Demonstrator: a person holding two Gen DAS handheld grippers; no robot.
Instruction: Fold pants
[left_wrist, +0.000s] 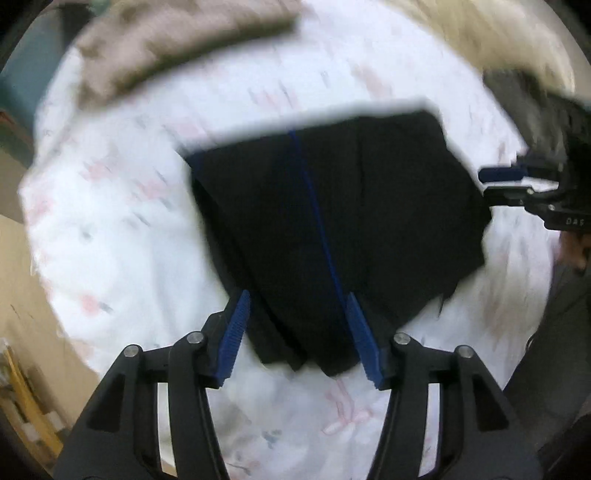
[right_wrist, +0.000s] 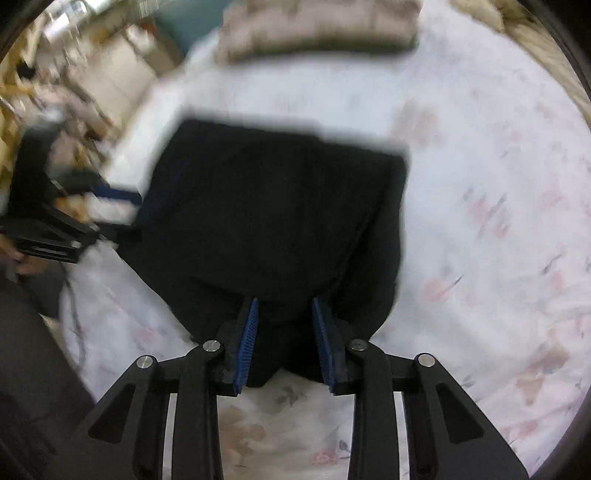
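Black pants (left_wrist: 332, 221) with a blue side stripe (left_wrist: 314, 206) lie folded into a compact block on a white floral bed sheet (left_wrist: 110, 240). They also show in the right wrist view (right_wrist: 273, 221). My left gripper (left_wrist: 299, 302) is open, its blue pads either side of the near edge of the pants. My right gripper (right_wrist: 284, 306) is open over the near edge of the pants. The right gripper shows at the right edge of the left wrist view (left_wrist: 506, 182); the left gripper shows at the left of the right wrist view (right_wrist: 110, 206). Both views are motion-blurred.
A beige-brown pillow or blanket (left_wrist: 177, 48) lies at the far end of the bed, also in the right wrist view (right_wrist: 317, 29). Cluttered furniture (right_wrist: 74, 74) stands beyond the bed's left side. The sheet (right_wrist: 498, 240) spreads wide to the right.
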